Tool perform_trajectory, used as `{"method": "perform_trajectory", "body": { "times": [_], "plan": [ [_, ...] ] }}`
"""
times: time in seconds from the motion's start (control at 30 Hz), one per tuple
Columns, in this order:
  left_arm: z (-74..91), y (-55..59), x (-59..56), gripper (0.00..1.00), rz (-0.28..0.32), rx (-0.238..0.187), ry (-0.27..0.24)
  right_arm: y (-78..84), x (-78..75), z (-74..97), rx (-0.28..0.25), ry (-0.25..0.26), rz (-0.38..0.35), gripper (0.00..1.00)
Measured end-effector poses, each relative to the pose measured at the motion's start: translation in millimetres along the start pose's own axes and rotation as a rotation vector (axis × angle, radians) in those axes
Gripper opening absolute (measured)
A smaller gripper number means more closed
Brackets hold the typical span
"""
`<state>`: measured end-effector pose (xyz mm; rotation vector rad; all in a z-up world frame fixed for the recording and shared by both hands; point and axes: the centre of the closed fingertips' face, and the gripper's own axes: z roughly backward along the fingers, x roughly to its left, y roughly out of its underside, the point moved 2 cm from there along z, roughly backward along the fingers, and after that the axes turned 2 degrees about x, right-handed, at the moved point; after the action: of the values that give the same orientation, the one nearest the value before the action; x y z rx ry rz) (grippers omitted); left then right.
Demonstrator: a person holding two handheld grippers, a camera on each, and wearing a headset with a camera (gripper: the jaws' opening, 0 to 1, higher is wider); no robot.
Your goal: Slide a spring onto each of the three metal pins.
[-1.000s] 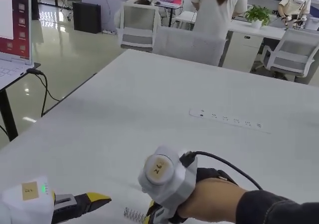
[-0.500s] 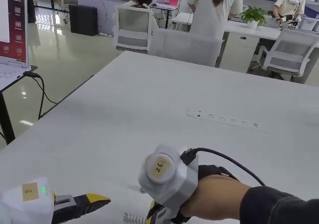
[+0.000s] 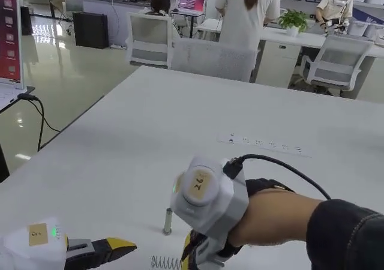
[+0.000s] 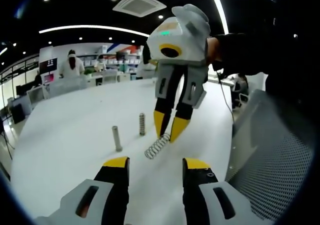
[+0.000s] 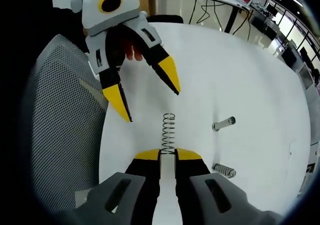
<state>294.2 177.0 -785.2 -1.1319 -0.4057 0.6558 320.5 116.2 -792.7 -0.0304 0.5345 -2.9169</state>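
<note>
Near the bare pin, right gripper pinches a spring; left gripper gapes empty. Lifting and threading it probably comes next

Past my right claw I see a white table. Farther off, grey chairs, glossy floor.

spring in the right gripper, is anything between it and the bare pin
Nothing visible does. The spring, clamped in the right gripper, has bare table between it and the bare pin. The open left gripper hangs off that path.
</note>
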Motion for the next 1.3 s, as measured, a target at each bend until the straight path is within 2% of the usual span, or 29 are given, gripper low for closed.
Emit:
{"method": "perform_trajectory", "body": {
  "times": [0.23, 0.47, 0.77, 0.93, 1.3],
  "plan": [
    [-4.4, -6.2, -9.7, 0.32, -0.035, 0.001, 0.032, 1.3, 9.2, 7.9, 0.014, -0.018, 0.025, 0.07],
    [-6.4, -10.0, -16.3, 0.24, -0.074, 0.003, 0.061, -3.5, 17.1, 17.0, 0.016, -0.032, 0.051, 0.07],
    [-7.4, -13.3, -24.7, 0.12, -0.105, -0.005, 0.095, -2.9, 26.6, 19.6, 0.039, -0.072, 0.078, 0.07],
    [-7.2, -13.2, -26.9, 0.05, -0.113, -0.003, 0.110, -2.6, 30.0, 19.9, 0.047, -0.090, 0.087, 0.07],
    [-8.6, -11.0, -26.7, 0.04, -0.119, 0.018, 0.111, -8.8, 29.5, 29.3, 0.025, -0.077, 0.097, 0.07]
  ]
}}
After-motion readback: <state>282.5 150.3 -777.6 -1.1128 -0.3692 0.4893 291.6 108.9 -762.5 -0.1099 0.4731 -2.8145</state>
